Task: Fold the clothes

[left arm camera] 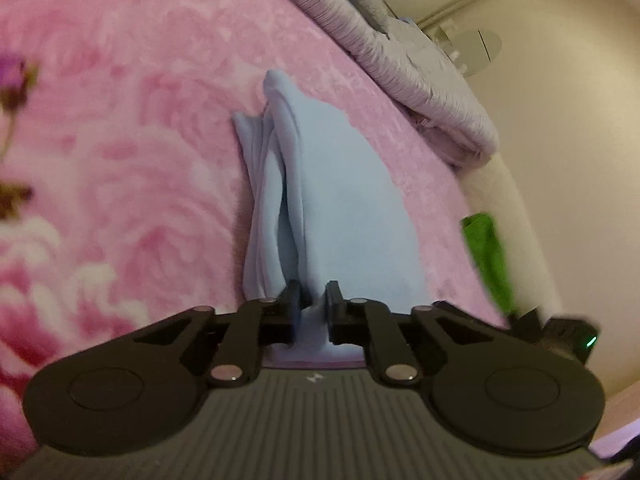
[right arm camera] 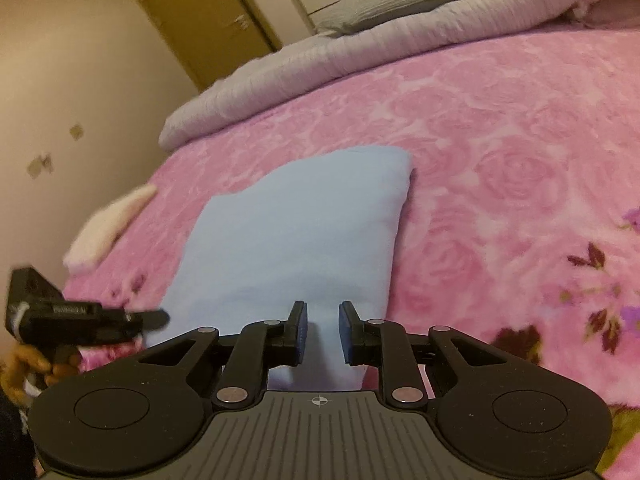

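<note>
A light blue garment (right arm camera: 296, 236) lies folded on the pink floral bed cover (right arm camera: 500, 152). It also shows in the left wrist view (left arm camera: 320, 184), with bunched folds along its left side. My left gripper (left arm camera: 314, 300) is shut on the near edge of the blue garment, with cloth pinched between the jaws. My right gripper (right arm camera: 322, 316) is narrowly open over the garment's near edge, with cloth showing in the gap. The left gripper also shows at the left edge of the right wrist view (right arm camera: 160, 318).
A rolled grey-lilac quilt (right arm camera: 360, 48) lies along the far side of the bed, also in the left wrist view (left arm camera: 420, 72). A white cloth (right arm camera: 108, 224) lies at the bed's left edge. A green item (left arm camera: 488, 256) sits beyond the bed edge. A door (right arm camera: 208, 20) stands behind.
</note>
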Tool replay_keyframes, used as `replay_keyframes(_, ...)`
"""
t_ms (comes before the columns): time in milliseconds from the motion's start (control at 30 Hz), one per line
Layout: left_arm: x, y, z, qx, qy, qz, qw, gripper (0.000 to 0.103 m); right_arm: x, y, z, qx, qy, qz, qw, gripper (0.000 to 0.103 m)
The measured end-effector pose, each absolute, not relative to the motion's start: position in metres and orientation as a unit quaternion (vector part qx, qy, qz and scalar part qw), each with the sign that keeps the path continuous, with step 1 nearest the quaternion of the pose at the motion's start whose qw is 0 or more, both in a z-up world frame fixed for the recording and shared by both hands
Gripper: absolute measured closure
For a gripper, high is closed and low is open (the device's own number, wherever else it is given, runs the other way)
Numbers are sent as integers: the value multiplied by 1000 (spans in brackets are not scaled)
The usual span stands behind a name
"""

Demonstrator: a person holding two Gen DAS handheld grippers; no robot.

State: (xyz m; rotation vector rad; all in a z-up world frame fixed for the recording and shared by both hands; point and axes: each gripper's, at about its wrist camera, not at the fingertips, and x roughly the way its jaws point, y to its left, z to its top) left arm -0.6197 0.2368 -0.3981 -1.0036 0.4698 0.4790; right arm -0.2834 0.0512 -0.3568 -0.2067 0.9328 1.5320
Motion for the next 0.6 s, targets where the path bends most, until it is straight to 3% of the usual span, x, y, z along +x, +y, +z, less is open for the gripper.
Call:
replay_keyframes(67, -616, 232, -399, -440, 234, 238, 834, 95, -290, 54, -366, -138, 384, 659, 632, 83)
replay_keyframes(200, -619, 236, -417, -469, 204, 240, 825, 93, -288, 55, -379, -143, 370, 657, 641, 83)
replay_keyframes(400, -621, 211, -368, -403, 223, 295, 837, 87, -283, 43, -365, -123, 390, 641, 650, 82)
replay_keyframes(600, -605, 176, -342, -354, 215, 280, 866, 87, -303, 24, -334, -115, 342, 658, 661, 82)
